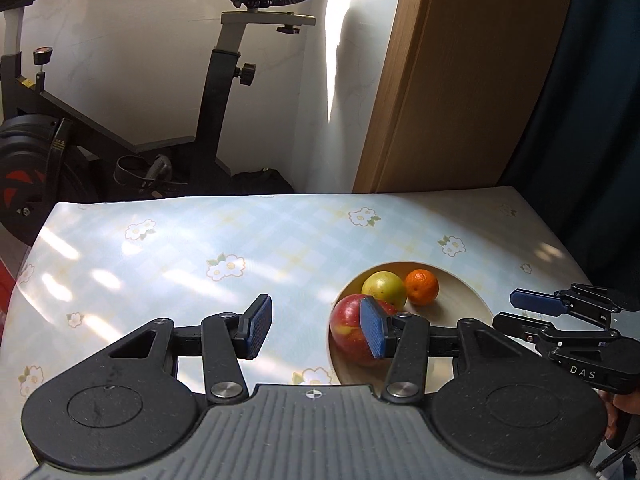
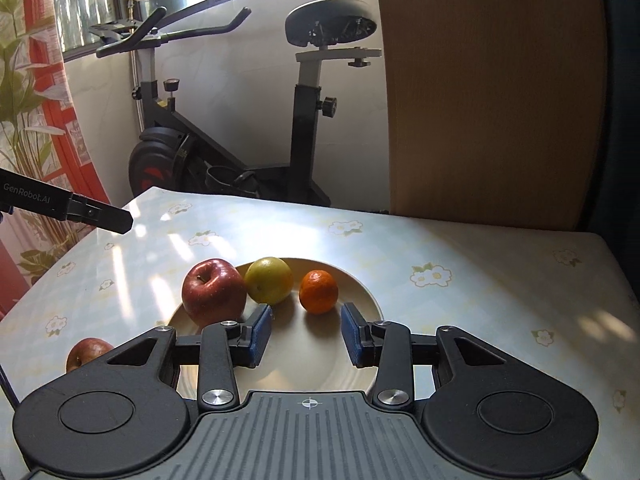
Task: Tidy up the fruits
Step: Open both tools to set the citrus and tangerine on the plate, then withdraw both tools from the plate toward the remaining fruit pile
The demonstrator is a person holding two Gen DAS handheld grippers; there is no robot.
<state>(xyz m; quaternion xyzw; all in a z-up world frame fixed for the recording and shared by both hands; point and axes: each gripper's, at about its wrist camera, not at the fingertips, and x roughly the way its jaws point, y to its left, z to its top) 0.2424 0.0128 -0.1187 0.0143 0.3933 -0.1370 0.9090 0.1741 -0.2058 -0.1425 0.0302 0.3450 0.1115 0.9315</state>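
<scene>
A cream plate (image 2: 360, 296) on the table holds a red apple (image 2: 213, 292), a yellow-green fruit (image 2: 269, 280) and a small orange (image 2: 319, 292). A second red apple (image 2: 86, 354) lies on the table left of the plate. My right gripper (image 2: 306, 334) is open and empty, low over the plate's near side, just short of the orange. My left gripper (image 1: 316, 326) is open and empty above the table; its right finger stands in front of the red apple (image 1: 350, 328). The plate (image 1: 468, 300), yellow-green fruit (image 1: 384, 288) and orange (image 1: 421, 286) show there too.
The table (image 2: 480, 248) has a pale blue flowered cloth. An exercise bike (image 2: 240, 152) stands behind it. A wooden panel (image 2: 492, 92) rises at the back right. The right gripper (image 1: 536, 304) shows at the right of the left wrist view; the left gripper's finger (image 2: 100, 216) shows in the right wrist view.
</scene>
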